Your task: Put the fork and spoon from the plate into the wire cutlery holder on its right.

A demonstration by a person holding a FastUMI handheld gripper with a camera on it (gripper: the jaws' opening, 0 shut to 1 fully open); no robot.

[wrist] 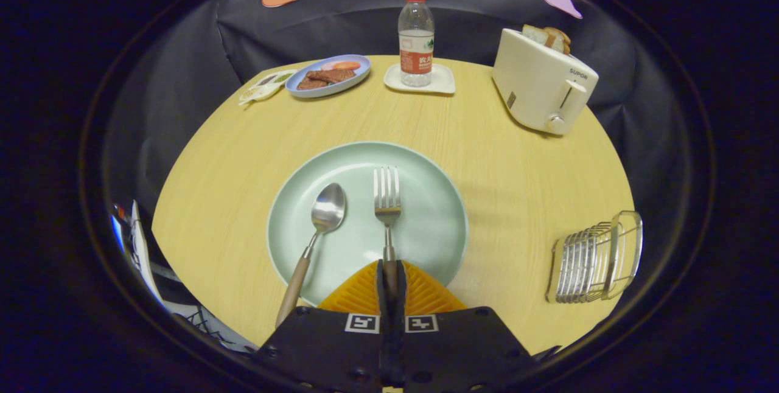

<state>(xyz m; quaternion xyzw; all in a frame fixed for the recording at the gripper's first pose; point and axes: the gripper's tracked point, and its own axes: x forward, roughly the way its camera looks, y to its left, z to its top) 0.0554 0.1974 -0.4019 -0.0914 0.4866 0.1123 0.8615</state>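
Between our fingertips the gripper (390, 271) pinches the fork (387, 198) handle, tines still lying on the plate (426, 235) — spoon (325, 213) rests left of it. Both remain for us; the wire cutlery holder (596, 259) stands right.

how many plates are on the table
3. A green plate lies just ahead of the tool, which is shut on the fork handle; the spoon lies beside it. A blue plate of food and a small white plate under the bottle sit beyond.
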